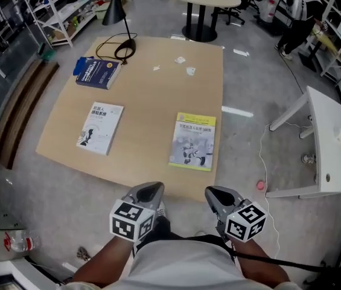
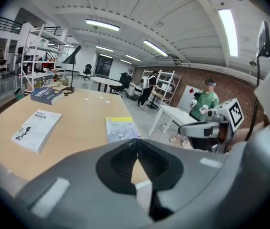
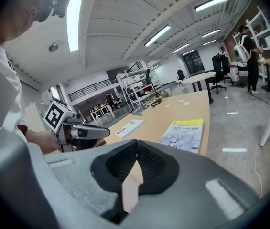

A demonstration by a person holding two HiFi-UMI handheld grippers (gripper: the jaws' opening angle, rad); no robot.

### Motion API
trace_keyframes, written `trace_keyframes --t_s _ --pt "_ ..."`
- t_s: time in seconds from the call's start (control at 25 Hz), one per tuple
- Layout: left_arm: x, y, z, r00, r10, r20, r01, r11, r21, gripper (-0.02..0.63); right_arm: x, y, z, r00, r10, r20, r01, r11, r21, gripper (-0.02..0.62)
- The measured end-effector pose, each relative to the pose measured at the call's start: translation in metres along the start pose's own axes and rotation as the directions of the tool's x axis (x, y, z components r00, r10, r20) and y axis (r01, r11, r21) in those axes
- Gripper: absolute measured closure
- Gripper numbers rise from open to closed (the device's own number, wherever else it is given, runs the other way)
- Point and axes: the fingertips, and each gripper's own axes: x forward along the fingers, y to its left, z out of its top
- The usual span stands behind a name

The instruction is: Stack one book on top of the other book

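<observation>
Both forearms [image 1: 101, 266] were cut off at the bottom edge, but the left gripper [image 1: 151, 191] and right gripper [image 1: 213, 194] sat side by side, jaws pressed together on nothing, yellow book [image 1: 193, 141] at 12 o'clock, white book [image 1: 100, 128] at 10.

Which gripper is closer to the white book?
Left. The left gripper hangs short of the table, right of the white book; the right gripper is farther right, by the yellow book.
</observation>
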Motion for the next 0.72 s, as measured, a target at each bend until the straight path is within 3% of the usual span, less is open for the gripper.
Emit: trace_keyframes --t_s 0.28,0.36,0.48,0.56,0.72 --pt "0.052 0.051 0.007 0.995 -0.076 -0.062 0.08 0.995 0.064 0.598 0.064 -0.04 -0.01 0.983 -0.172 -0.056 0.175 0.983 0.058 0.594" --pt "0.068 0.059 0.001 0.99 -0.095 -0.103 0.1 0.994 0.049 0.556 0.069 -0.059 -0.016 0.969 -0.235 -0.081 0.24 0.968 0.069 0.594" --pt "0.092 0.068 -0.012 0.98 -0.119 -0.161 0.122 0.992 0.01 0.551 0.07 -0.09 -0.034 0.935 -0.326 -0.141 0.34 0.937 0.084 0.593" --pt "0.11 0.075 -0.02 0.975 -0.111 -0.192 0.113 0.994 -0.002 0.539 0.073 -0.113 -0.05 0.907 -0.372 -0.196 0.396 0.913 0.1 0.493" --pt "0.144 0.086 -0.042 0.962 -0.093 -0.255 0.073 0.993 -0.088 0.476 0.08 -0.152 -0.084 0.863 -0.422 -0.277 0.474 0.867 0.157 0.432"
